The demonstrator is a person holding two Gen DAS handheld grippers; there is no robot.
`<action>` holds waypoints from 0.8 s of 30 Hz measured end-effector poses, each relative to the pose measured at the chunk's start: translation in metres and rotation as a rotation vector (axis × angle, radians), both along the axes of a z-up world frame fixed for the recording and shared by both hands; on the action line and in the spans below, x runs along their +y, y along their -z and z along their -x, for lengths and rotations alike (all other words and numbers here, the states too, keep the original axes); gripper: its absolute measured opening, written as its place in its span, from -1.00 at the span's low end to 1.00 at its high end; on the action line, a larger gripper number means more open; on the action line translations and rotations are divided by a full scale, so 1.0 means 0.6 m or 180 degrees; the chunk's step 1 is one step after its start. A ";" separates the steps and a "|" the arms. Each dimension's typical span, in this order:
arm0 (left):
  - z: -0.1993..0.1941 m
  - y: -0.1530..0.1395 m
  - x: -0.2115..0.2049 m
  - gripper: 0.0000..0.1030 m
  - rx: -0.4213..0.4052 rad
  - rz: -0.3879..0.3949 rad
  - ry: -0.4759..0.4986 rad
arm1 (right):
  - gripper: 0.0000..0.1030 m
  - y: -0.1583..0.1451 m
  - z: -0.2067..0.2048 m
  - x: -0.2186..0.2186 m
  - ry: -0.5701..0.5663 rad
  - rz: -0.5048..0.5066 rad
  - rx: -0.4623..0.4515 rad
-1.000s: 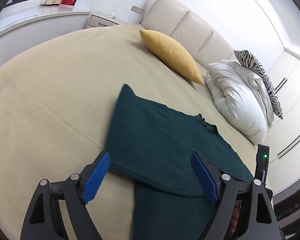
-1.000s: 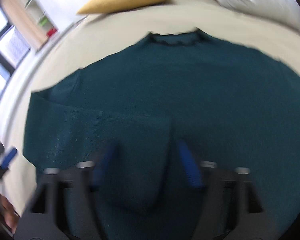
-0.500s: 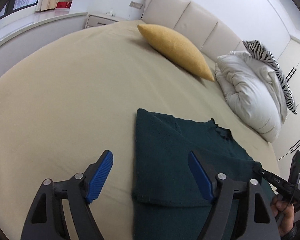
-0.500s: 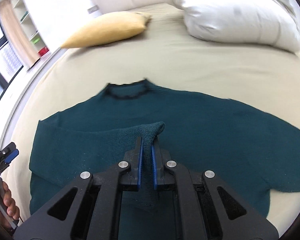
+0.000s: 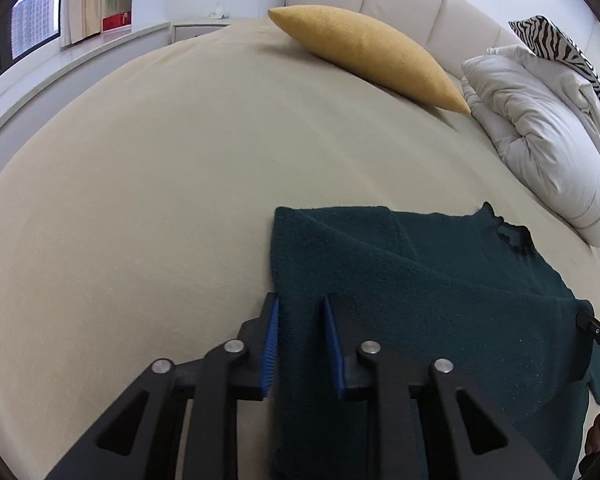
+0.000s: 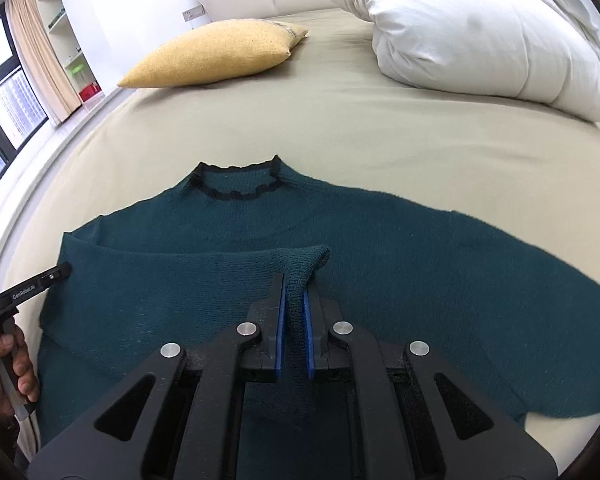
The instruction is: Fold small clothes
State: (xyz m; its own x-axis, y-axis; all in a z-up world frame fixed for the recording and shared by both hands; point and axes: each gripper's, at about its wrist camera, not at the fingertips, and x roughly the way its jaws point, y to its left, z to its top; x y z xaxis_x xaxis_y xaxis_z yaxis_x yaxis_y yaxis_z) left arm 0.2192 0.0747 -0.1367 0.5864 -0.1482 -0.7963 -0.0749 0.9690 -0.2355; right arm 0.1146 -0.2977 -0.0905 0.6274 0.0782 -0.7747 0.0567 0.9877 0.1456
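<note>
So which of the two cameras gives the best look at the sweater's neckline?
The right wrist view: the neckline faces the camera, its whole dark-trimmed ring visible on the dark green sweater. The left wrist view catches it only side-on near the far right, small and squashed, so its shape is hard to read.

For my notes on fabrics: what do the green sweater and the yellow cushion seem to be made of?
Green sweater: a soft knit, probably wool or acrylic; ribbed stitches and slight fuzz show. Yellow cushion: a matte, grainy woven or suede-like cover; the fibre cannot be told.
</note>
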 end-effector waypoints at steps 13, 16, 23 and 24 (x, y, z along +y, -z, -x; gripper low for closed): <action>0.007 0.007 0.000 -0.67 -0.0129 -0.0126 0.0037 | -0.83 0.087 -0.015 -0.055 0.0330 -0.0549 0.0124; 0.020 -0.006 0.006 -0.61 -0.0142 -0.0129 -0.0045 | -0.74 0.059 -0.007 -0.055 0.0501 -0.0315 -0.0002; 0.078 -0.057 -0.061 -0.60 -0.0561 -0.0519 0.0182 | -0.72 0.004 0.034 -0.013 0.0295 -0.0417 -0.0345; 0.072 -0.042 -0.077 -0.56 -0.0484 -0.0600 0.0290 | -0.72 0.016 0.029 0.005 0.0167 -0.0426 -0.0275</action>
